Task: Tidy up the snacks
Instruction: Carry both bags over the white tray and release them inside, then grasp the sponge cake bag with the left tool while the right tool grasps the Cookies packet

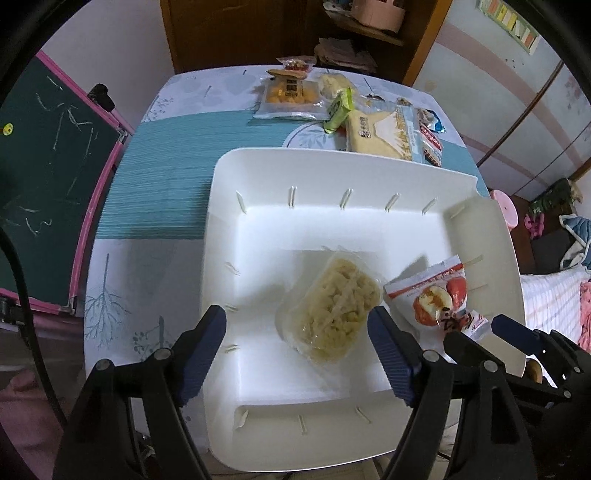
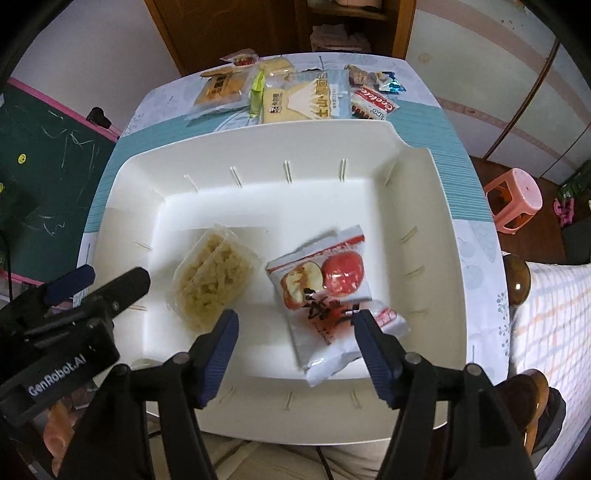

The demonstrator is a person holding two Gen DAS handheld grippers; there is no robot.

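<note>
A white bin sits on the table. In it lie a clear pack of pale yellow snack and a white packet with red apples. My left gripper is open above the bin, its jaws either side of the pale pack's near end. My right gripper is open, with the apple packet's lower part between its jaws; the packet looks blurred. The right gripper also shows in the left wrist view. Several more snack packs lie beyond the bin.
A green chalkboard with a pink frame stands left of the table. A pink stool and a bed with checked cover are to the right. A wooden cabinet stands behind the table.
</note>
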